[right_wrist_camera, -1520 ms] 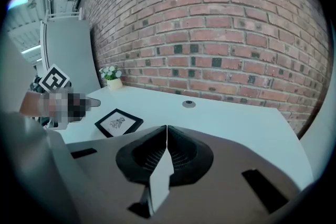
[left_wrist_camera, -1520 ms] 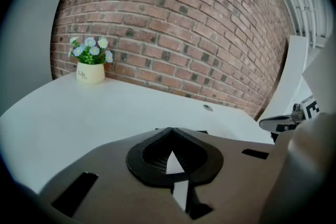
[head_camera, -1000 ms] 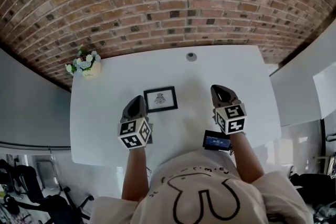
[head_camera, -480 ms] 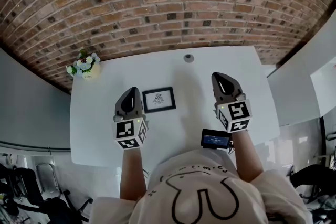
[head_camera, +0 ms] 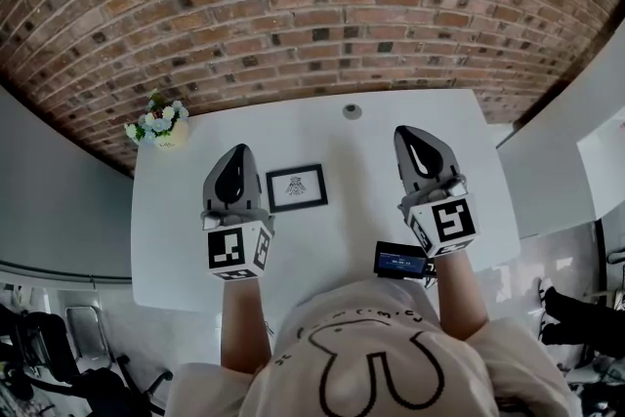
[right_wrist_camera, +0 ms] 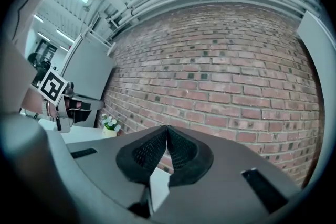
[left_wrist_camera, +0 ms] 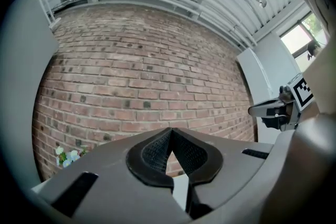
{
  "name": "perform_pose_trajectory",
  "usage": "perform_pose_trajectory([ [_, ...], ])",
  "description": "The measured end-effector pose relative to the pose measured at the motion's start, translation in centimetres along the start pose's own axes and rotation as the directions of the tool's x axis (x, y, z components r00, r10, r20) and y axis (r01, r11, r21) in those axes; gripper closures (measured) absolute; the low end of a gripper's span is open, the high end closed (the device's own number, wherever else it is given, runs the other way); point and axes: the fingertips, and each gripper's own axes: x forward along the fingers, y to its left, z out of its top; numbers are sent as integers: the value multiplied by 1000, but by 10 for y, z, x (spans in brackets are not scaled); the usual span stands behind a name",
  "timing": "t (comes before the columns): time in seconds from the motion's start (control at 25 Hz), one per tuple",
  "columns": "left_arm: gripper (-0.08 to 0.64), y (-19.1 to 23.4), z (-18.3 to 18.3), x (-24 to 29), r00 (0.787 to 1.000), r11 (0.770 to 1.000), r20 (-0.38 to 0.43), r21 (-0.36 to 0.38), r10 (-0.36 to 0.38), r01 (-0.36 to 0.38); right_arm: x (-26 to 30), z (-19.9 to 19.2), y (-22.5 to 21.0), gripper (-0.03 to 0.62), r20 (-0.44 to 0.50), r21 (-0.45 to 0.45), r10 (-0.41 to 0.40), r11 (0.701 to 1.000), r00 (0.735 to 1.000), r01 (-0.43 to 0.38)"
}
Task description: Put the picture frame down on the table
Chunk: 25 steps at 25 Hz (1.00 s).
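Note:
A small black picture frame (head_camera: 297, 187) with a white mat lies flat on the white table (head_camera: 381, 220), near the middle. My left gripper (head_camera: 235, 163) is raised to the frame's left, jaws shut and empty, and apart from the frame. My right gripper (head_camera: 417, 144) is raised well to the frame's right, also shut with nothing held. In the left gripper view the left gripper's tips (left_wrist_camera: 170, 130) meet against the brick wall. The right gripper view shows the right gripper's tips (right_wrist_camera: 167, 127) closed the same way. The frame is out of sight in both gripper views.
A small pot of flowers (head_camera: 158, 122) stands at the table's far left corner. A round grommet (head_camera: 352, 111) sits at the far edge. A dark phone-like device (head_camera: 402, 262) hangs at the near edge. A brick wall (head_camera: 312, 5) rises behind the table.
Both grippers have risen and tilted up, away from the table. The left one moved left, off the frame's side. The frame stays flat where it was.

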Motion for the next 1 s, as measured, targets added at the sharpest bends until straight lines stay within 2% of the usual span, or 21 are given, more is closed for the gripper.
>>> perform_pose_trajectory([
  [0.16,548,-6,8,0,1000,999,10,35,-9,9,-6,8,3,575,26,30,-2,1000,1000,1],
  [0.4,548,-12,9,-2,1000,999,9,34,-28,27,-8,-8,1,575,-22,76,-13,997,1000,15],
  [1.0,548,-20,10,-6,998,998,-11,19,-58,59,-11,-11,7,575,-38,59,7,998,999,-5],
])
